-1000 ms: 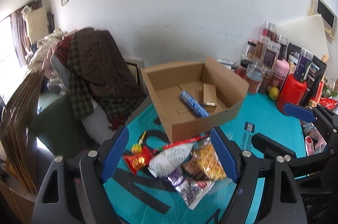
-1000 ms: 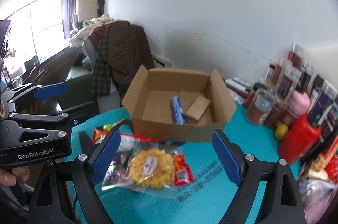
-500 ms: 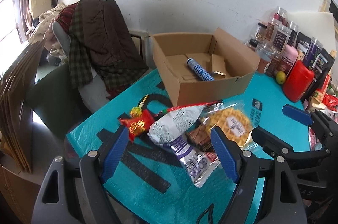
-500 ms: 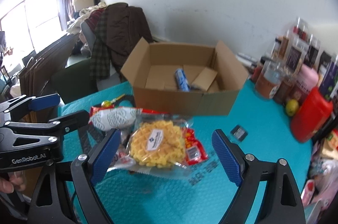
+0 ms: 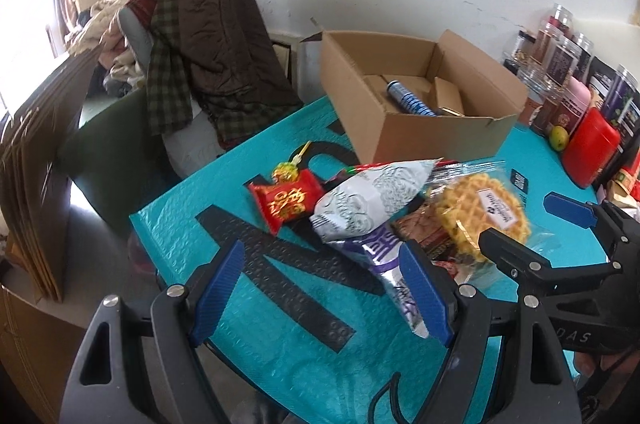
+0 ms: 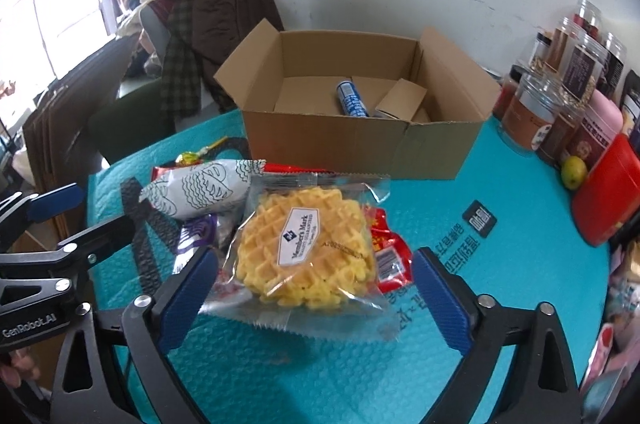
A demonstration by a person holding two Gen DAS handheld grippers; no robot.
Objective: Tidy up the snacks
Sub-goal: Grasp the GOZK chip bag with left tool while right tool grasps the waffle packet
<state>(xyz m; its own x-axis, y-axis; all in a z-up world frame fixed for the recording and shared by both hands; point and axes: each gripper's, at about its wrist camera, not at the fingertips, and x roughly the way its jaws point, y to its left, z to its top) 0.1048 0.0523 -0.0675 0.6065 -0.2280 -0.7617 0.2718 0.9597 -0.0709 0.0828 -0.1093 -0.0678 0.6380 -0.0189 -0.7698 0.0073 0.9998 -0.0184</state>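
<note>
While both grippers hang above the teal mat (image 6: 460, 191), neither has hold of anything. From the right wrist view, the right gripper (image 6: 316, 288) has just been spreading its jaws wider, and the waffle packet (image 6: 308, 256) lies between its blue pads, released and untouched. From the left wrist view, the left gripper (image 5: 320, 292) stands spread and empty over the mat, with the tail of a purple wrapper (image 5: 384, 252) beside its right-hand pad.

Seen from the right wrist, the snacks sit heaped at the centre: a white patterned bag (image 6: 200, 191) at ten o'clock from the waffle, a red packet (image 6: 390, 252) poking out at three o'clock, a lollipop (image 6: 192, 155) beyond the bag. At twelve o'clock stands the open cardboard box (image 6: 360, 143), holding a blue tube (image 6: 352, 99) and a small carton (image 6: 400, 101). Jars (image 6: 528, 115), a red canister (image 6: 608, 199) and a lime (image 6: 574, 171) crowd the mat's edge at two to three o'clock. Clothes draped over a chair (image 6: 212, 23) fill eleven o'clock.
</note>
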